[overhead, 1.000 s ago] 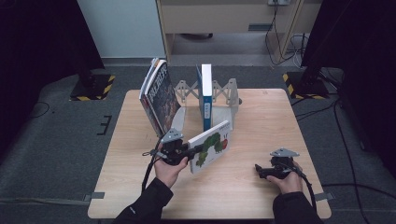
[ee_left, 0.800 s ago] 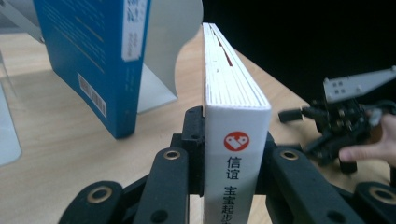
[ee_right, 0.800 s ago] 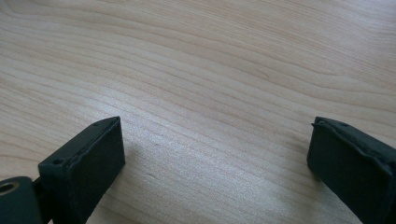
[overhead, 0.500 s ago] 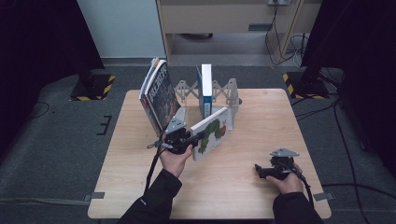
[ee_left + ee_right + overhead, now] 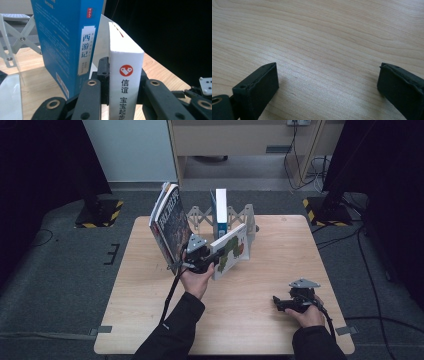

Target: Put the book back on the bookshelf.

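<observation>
The left gripper is hovering above the worktop, forearm reaching in from below, its jaws clamping the spine of a white picture book. The book is standing on edge, long axis tilting up and away toward the rack. A blue book is standing just beside it; leaning books are standing left. The right gripper is resting near the worktop's edge, jaws gaping wide, holding nothing.
</observation>
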`<state>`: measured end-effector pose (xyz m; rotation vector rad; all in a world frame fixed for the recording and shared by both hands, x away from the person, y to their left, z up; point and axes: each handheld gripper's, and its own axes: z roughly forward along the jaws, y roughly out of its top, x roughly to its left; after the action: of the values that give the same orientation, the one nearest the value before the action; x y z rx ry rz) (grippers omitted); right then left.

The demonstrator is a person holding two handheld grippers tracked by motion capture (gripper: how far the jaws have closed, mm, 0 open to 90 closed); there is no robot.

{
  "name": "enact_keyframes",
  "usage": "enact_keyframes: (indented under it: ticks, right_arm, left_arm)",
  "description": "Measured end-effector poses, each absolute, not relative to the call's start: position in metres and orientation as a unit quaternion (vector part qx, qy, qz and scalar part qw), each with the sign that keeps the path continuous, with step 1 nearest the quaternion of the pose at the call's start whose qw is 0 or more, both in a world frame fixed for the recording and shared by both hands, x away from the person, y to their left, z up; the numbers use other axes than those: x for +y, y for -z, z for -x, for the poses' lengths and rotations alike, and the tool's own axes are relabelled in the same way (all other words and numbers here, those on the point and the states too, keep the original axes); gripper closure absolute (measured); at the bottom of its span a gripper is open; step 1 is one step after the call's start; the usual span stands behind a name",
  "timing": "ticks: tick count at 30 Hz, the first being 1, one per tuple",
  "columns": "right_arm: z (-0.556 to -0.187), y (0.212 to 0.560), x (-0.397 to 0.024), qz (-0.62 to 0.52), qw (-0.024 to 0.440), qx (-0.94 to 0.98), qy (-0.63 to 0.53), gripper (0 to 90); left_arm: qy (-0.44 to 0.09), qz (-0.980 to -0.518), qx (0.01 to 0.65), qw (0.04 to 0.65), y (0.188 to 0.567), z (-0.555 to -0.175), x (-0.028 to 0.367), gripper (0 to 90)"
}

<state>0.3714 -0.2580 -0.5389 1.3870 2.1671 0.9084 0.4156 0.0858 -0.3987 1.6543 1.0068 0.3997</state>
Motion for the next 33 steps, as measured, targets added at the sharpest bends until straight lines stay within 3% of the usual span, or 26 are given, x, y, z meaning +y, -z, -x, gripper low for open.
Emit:
enact_keyframes:
  ticks: [8, 33]
  right_arm:
    - [-0.371, 0.539, -0.258, -0.497, 0.205, 0.778, -0.326, 3.9]
    - [-0.371, 0.539, -0.258, -0.497, 0.205, 0.777, -0.326, 3.8]
  left_arm:
    - [-0.184, -0.678, 0.444, 0.556, 0.400, -0.430, 0.072, 74.6]
    - [-0.214, -0.678, 0.451, 0.539, 0.415, -0.454, 0.041, 74.5]
